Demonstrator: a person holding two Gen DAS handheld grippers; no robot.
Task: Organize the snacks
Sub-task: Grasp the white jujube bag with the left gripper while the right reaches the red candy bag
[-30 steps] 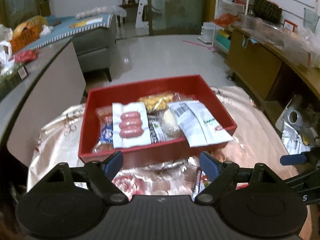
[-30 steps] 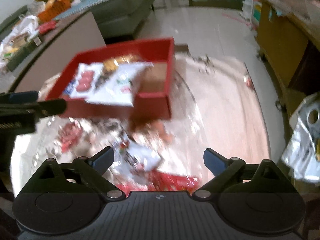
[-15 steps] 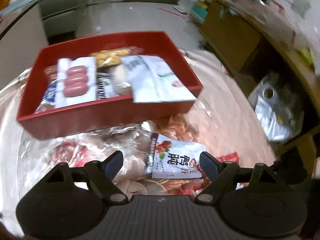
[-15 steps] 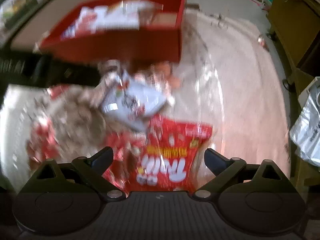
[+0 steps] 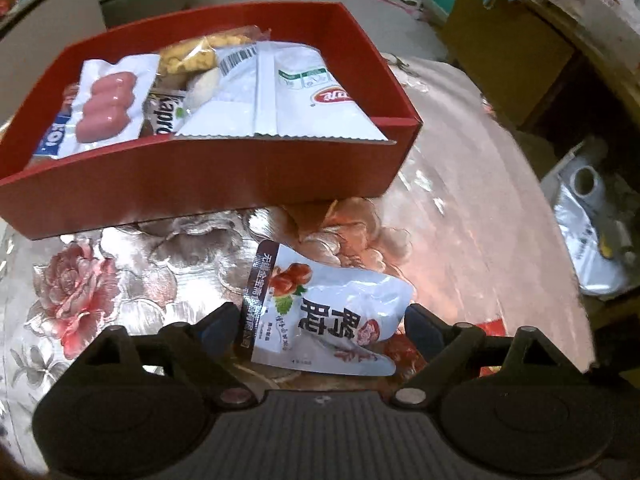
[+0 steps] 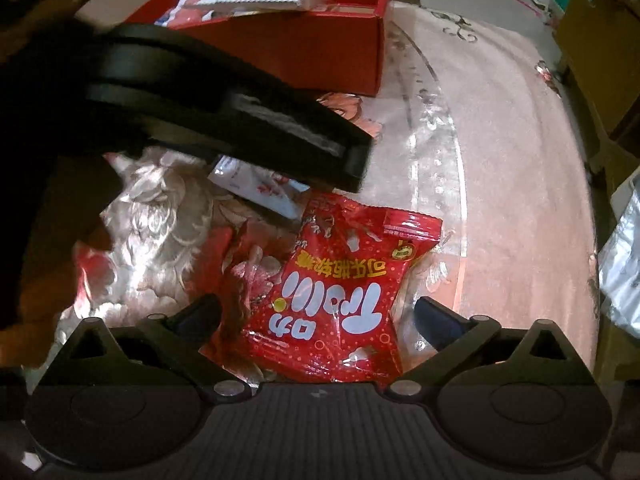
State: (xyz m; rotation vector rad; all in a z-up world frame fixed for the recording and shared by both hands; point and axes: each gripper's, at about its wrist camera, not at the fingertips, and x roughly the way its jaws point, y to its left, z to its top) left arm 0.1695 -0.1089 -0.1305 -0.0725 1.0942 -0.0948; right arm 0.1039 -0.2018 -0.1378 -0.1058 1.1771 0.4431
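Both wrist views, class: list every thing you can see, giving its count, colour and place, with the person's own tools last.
Box: one, red, far side of table.
Packets in the box: several, white, pink, yellow; exact count unclear.
White packet: one, white with dark edge, on the table between the left tool's fingers.
Red packet: one, red, on the table between the right tool's fingers.
Tablecloth: one, pink floral, under a clear cover.
Left tool: black, jaws opening, pads off the packet.
Right tool: black, jaws opening, pads off the packet.
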